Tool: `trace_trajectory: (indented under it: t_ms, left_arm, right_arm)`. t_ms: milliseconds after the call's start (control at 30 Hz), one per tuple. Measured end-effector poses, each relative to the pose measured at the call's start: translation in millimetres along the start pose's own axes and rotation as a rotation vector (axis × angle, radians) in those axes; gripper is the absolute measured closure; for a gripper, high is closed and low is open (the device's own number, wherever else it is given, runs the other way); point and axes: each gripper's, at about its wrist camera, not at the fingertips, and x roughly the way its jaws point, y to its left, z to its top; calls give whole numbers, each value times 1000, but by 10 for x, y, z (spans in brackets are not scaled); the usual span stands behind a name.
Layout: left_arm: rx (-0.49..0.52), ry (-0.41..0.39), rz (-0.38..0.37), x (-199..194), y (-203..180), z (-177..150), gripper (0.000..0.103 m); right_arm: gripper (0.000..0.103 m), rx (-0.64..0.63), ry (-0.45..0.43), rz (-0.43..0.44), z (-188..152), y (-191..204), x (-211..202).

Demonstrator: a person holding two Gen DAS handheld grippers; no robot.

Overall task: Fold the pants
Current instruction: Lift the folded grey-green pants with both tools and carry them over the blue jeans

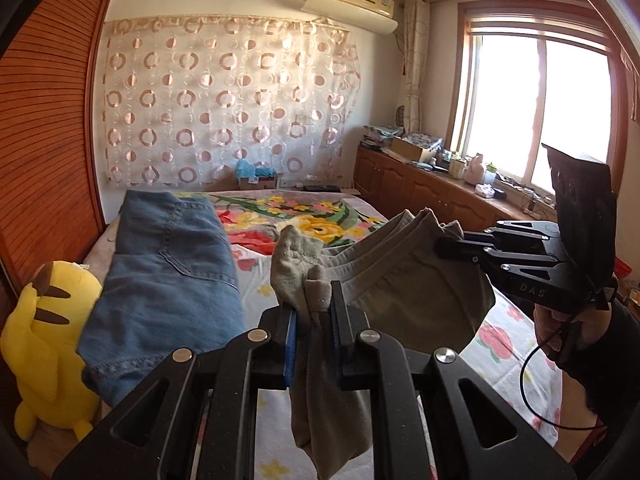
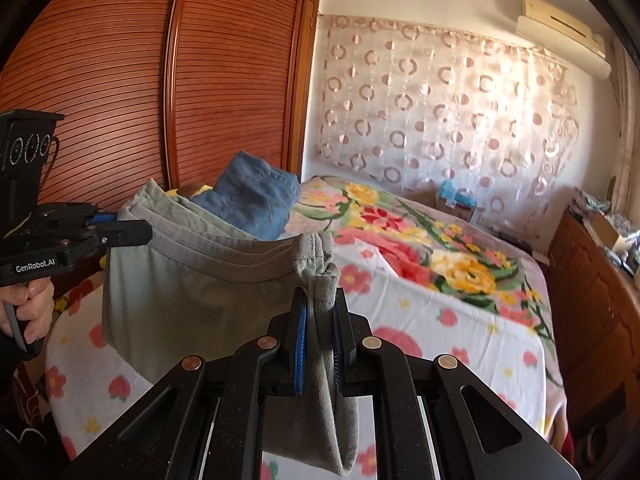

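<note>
Grey-green cotton pants [image 1: 400,280] hang stretched between two black claws above the flowered bed [image 2: 420,304].

The left claw [image 1: 314,304] and right claw [image 2: 322,304] each pinch a bunched edge; keeping both level and the span taut should let the fold land flat, short of the blue denim jeans [image 1: 172,276] beyond.

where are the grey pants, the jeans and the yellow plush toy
grey pants [image 1: 416,296]: left wrist view, on the hanging fabric below the waistband.
jeans [image 1: 172,280]: left wrist view, middle of the denim near the pocket seam.
yellow plush toy [image 1: 52,360]: left wrist view, on its body.
</note>
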Motion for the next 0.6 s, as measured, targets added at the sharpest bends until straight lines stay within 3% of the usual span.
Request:
trace_trajectory:
  t_ms: [600]
  left_arm:
    - [-54,-53,154,106,680,150,88]
  right_arm:
    - [92,-122,-41,59,477,-116,878]
